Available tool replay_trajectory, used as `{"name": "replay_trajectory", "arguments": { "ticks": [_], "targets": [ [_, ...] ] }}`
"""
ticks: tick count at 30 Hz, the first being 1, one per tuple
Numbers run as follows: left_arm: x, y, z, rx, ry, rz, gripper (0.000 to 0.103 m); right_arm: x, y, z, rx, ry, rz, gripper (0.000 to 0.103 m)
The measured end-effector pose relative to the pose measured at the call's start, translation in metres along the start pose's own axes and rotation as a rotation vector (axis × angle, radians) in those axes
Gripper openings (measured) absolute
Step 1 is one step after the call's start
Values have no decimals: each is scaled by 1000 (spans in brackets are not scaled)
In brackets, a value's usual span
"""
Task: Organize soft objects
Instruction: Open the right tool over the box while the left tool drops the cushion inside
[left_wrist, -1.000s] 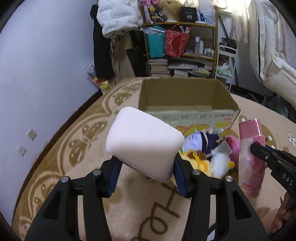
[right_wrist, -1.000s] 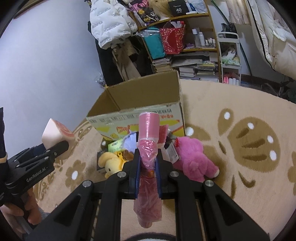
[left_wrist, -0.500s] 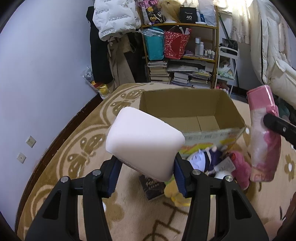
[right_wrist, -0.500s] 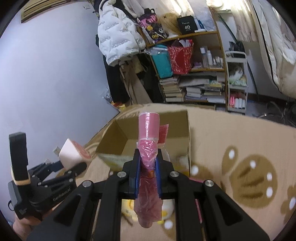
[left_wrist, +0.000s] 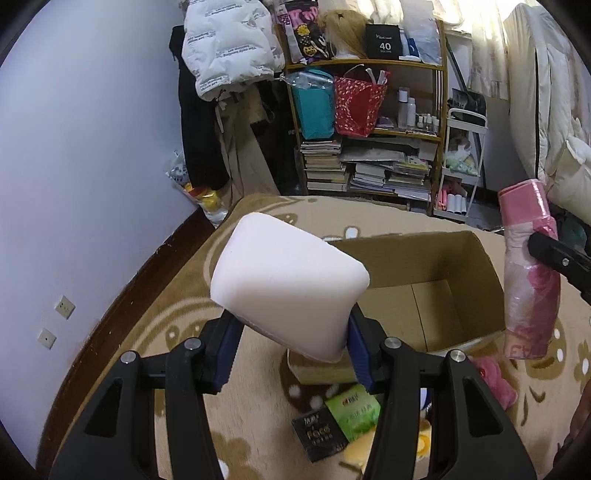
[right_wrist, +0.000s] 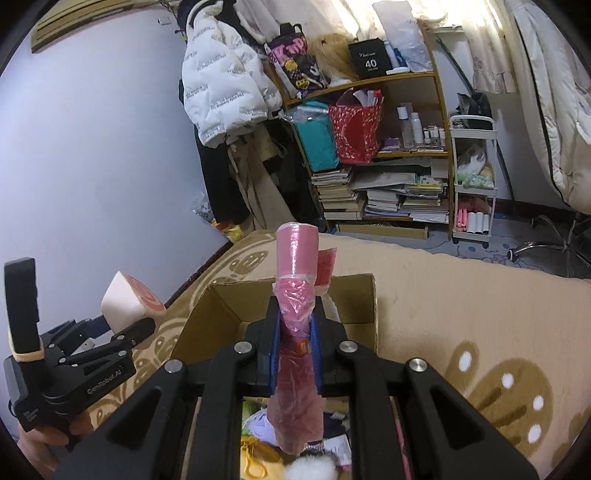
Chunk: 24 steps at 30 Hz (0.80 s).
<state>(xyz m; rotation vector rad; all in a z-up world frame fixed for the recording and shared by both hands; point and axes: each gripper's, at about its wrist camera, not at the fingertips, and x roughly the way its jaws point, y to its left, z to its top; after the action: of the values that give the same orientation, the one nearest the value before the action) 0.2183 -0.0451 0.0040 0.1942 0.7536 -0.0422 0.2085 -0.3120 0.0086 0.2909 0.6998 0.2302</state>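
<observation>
With the left gripper (left_wrist: 291, 332) clenched on the sponge (left_wrist: 288, 291) and the right gripper (right_wrist: 295, 339) on the pink roll (right_wrist: 297, 317), either might glance off the box (left_wrist: 436, 295) rim if let go short.

The right gripper (right_wrist: 293, 341) has its jaws clamped on a pink plastic-wrapped roll (right_wrist: 297, 328), which stands upright over the near edge of an open cardboard box (right_wrist: 354, 314) on the patterned rug (right_wrist: 461, 306). At the left, the left gripper (right_wrist: 122, 328) grips a pale foam block (right_wrist: 123, 304) with a pink face. Plush toys (right_wrist: 258, 458) lie below the right gripper.
</observation>
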Motion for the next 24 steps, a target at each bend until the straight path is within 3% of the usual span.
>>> {"name": "replay_trajectory", "arguments": {
  "ticks": [10, 14, 18, 20, 22, 24],
  "targets": [
    [35, -13, 8, 8, 72, -44, 54, 42, -20, 4, 129, 149, 1, 19],
    [45, -12, -1, -20, 115, -65, 58, 43, -21, 3, 115, 154, -10, 19],
    [49, -13, -4, -33, 125, -57, 64, 43, -17, 2, 73, 174, -22, 34],
    [51, -13, -4, -33, 134, -48, 78, 41, -15, 2, 64, 174, -26, 45],
    [48, -13, -5, -23, 129, -31, 88, 37, -15, 1, 68, 175, -28, 63],
    [40, -14, -4, -8, 88, -16, 93, 32, -14, 0, 65, 170, -21, 70]
  ]
}}
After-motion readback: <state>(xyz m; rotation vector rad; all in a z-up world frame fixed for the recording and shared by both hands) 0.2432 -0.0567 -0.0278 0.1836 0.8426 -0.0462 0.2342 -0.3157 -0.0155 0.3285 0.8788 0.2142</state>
